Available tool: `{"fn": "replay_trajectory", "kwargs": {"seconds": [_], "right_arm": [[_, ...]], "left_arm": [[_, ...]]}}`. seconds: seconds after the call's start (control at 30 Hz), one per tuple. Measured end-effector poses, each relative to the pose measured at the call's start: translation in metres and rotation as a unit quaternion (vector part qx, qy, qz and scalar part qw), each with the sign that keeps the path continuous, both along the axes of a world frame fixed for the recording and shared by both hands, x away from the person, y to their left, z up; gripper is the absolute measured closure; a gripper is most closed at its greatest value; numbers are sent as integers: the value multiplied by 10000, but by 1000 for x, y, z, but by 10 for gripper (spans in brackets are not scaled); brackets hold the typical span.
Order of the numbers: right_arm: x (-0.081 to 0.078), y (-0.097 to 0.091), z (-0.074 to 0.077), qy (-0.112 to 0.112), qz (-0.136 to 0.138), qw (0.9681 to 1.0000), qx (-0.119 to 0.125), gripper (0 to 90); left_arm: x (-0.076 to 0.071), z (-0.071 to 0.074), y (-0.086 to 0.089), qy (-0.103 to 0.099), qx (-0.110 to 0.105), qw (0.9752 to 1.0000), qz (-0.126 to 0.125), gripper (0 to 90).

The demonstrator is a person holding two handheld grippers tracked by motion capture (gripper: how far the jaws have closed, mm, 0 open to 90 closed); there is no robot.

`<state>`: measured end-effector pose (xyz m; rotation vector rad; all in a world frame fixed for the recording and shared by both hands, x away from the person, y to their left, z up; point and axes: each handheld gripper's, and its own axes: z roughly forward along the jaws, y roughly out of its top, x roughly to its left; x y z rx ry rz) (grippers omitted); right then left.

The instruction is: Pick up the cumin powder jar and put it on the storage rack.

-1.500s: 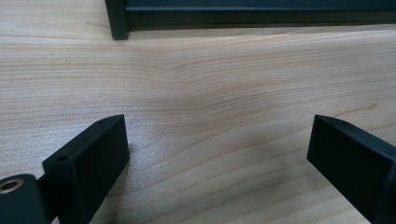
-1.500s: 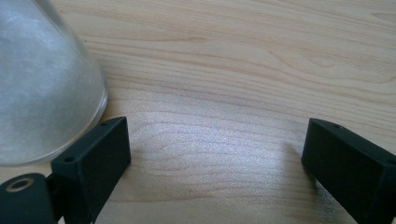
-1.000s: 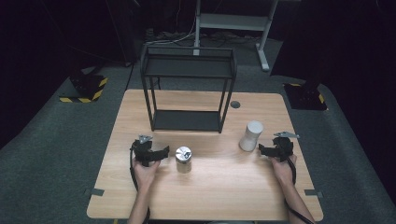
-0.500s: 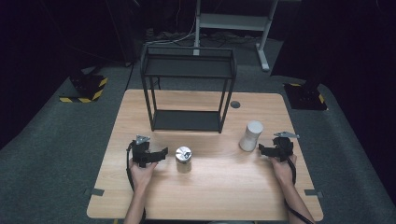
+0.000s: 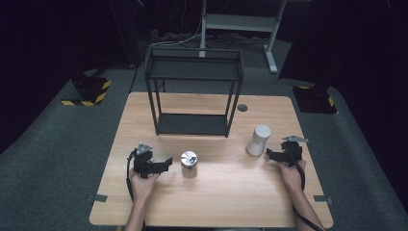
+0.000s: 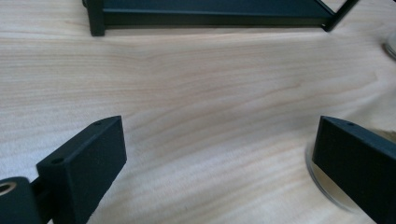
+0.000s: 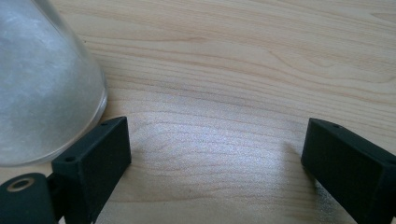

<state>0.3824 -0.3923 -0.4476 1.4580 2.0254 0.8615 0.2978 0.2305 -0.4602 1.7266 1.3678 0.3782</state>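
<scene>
**High view: two open claws, each beside a small jar**

High view shows the wooden counter [image 5: 216, 192] with a black two-tier shelf rack [image 5: 195, 91] at its 12 o'clock side. A short jar with a shiny metal lid [image 5: 189, 164] stands near the counter's middle, toward 7 o'clock. The left claw [image 5: 166, 163] lies just at the jar's 9 o'clock, pointing at it but not touching. Its jaws have just been opening, and the left gripper view shows them spread wide over bare wood, with only the jar's clear base rim [image 6: 322, 184] beside the right-hand jaw and nothing held.

A taller frosted white jar [image 5: 258, 140] stands toward 4 o'clock. The right claw [image 5: 269, 155] sits close by its 4 o'clock side, jaws also wide apart and empty; in the right gripper view the frosted wall [image 7: 44, 88] bulges just beyond one jaw.

Both jars look like glass: rigid, smooth and likely slippery against hard pads, and breakable if tipped or dropped. The lidded one probably carries some weight for its size. A sound hold would be across the round body at mid-height, below the lid, jaws squared to the wall so the jar cannot squirt sideways.
</scene>
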Motion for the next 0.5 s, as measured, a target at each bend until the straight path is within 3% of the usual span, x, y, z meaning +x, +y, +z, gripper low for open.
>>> {"fn": "replay_trajectory", "kwargs": {"seconds": [0.23, 0.5], "right_arm": [[0, 0, 0, 0, 0, 10000, 0, 78], [0, 0, 0, 0, -1, 10000, 0, 78]], "left_arm": [[-15, 1, 1, -80, 17, 9999, -105, 25], [-29, 0, 0, -166, 23, 9989, -447, 20]]}}
